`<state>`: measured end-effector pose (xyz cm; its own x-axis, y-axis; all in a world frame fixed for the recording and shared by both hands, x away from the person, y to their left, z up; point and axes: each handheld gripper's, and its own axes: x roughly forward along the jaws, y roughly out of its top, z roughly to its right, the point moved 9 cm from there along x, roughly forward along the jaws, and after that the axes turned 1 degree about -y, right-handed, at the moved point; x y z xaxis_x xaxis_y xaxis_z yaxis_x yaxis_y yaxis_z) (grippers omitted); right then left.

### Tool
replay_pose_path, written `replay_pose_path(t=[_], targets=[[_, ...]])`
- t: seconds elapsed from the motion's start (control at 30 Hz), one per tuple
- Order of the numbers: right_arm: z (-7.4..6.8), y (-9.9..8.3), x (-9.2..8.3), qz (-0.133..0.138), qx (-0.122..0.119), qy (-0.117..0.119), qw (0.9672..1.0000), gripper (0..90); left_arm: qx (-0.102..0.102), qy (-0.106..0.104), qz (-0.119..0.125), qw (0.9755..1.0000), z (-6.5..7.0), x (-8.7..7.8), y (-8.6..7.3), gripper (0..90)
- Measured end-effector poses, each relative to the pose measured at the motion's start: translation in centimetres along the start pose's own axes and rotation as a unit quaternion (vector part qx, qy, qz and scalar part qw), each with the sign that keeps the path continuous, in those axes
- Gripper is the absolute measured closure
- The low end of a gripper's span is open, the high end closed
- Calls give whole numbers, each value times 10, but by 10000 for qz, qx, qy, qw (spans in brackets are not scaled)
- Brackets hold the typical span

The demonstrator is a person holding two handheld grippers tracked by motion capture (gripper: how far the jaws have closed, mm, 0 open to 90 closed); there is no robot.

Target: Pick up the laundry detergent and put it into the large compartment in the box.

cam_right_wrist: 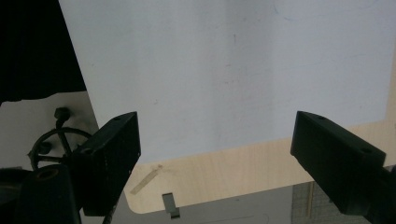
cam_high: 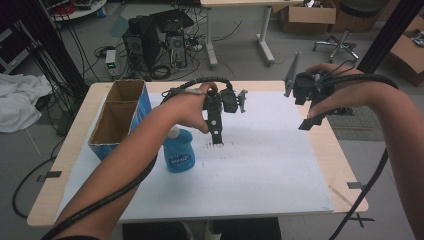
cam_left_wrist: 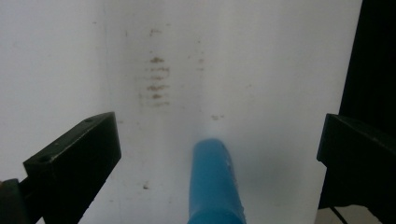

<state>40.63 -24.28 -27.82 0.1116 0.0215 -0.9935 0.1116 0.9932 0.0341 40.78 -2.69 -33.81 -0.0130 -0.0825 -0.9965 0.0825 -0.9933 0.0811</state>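
Jaws, left gripper (cam_high: 216,141): standing spread wide and gripping nothing; pointing down at centre frame in the high view, tips hovering at or just above the white sheet (cam_high: 260,165); contact is not resolvable.
Jaws, right gripper (cam_high: 309,123): also spread apart with nothing between them; hovering at upper right of the high view, over the tabletop (cam_high: 345,165) edge.
Left hand (cam_high: 187,107): wrapping the gripper body, just above the bottle in the frame.
Blue bottle (cam_high: 179,154): standing upright at centre left of the high view, just left of the left jaws; its pale cap is sitting partly hidden under the forearm. In the left gripper view it is rising from bottom centre (cam_left_wrist: 215,186), between the jaws but apart from both.
Handling, judged: looking like rigid plastic with liquid inside, so moderately heavy and smooth-sided; gripping across the narrower upper body or neck is likely safest, since the broad lower body may be slipping or exceeding the jaw span.
Cardboard box (cam_high: 120,117): sitting at upper left of the tabletop, blue outer wall, divided into two compartments; both are appearing empty.
Sheet marks (cam_left_wrist: 156,79): brown smudges showing ahead of the bottle.
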Motion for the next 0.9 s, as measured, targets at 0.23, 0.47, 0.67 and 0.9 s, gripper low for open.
replay_pose_path(t=[0.23,0.47,0.67,0.9], targets=[[3,0,0,29,7,-1,10000,160,-86,117,19,9999,2,-15,-13,1],[6,4,3,59,-57,33,10000,160,-288,233,-74,9993,1,-34,-39,1],[7,6,4,32,-86,34,10000,160,-392,209,4,9990,5,-44,-54,1],[5,9,4,60,-101,7,9999,160,-503,250,-14,9984,9,-47,-68,1]])
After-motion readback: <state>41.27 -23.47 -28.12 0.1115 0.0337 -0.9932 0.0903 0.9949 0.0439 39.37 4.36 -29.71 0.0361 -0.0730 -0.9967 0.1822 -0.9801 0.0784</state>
